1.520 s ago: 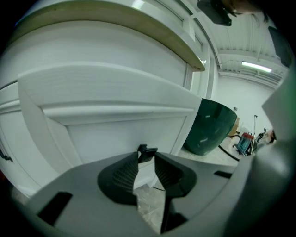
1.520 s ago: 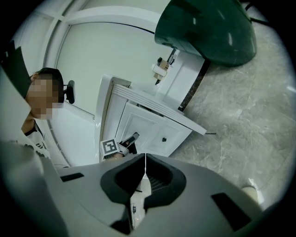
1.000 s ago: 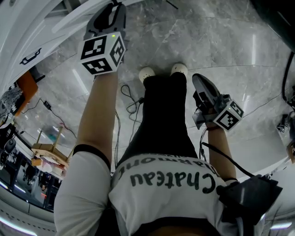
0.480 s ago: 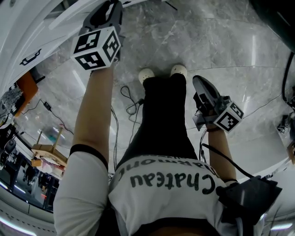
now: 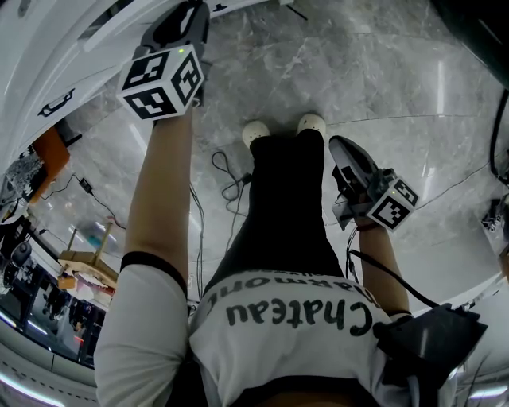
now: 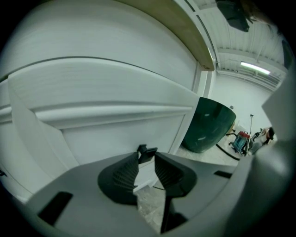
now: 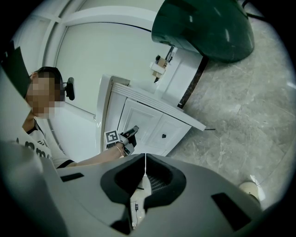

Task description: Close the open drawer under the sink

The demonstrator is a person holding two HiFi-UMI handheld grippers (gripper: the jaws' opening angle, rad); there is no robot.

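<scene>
A white drawer front (image 6: 115,125) of the cabinet under the sink fills the left gripper view. Its small black handle (image 6: 147,151) sits right at the tips of my left gripper (image 6: 147,159), whose jaws stand apart and do not press on it. In the head view the left gripper (image 5: 193,14) reaches out to the white cabinet (image 5: 48,56) at top left. My right gripper (image 5: 343,145) hangs low beside the person's leg, its pads closed together with nothing between them. From the right gripper view the left gripper (image 7: 122,138) is at the cabinet's face.
A dark green basin (image 7: 203,28) sits on the white cabinet, whose door has a black knob (image 7: 163,136). Cables (image 5: 227,179) trail over the grey marble floor (image 5: 398,71) by the person's white shoes (image 5: 254,127). A wooden stool (image 5: 83,262) stands at left.
The left gripper has edged further out and up toward the white cabinet. The right gripper has stayed by the leg.
</scene>
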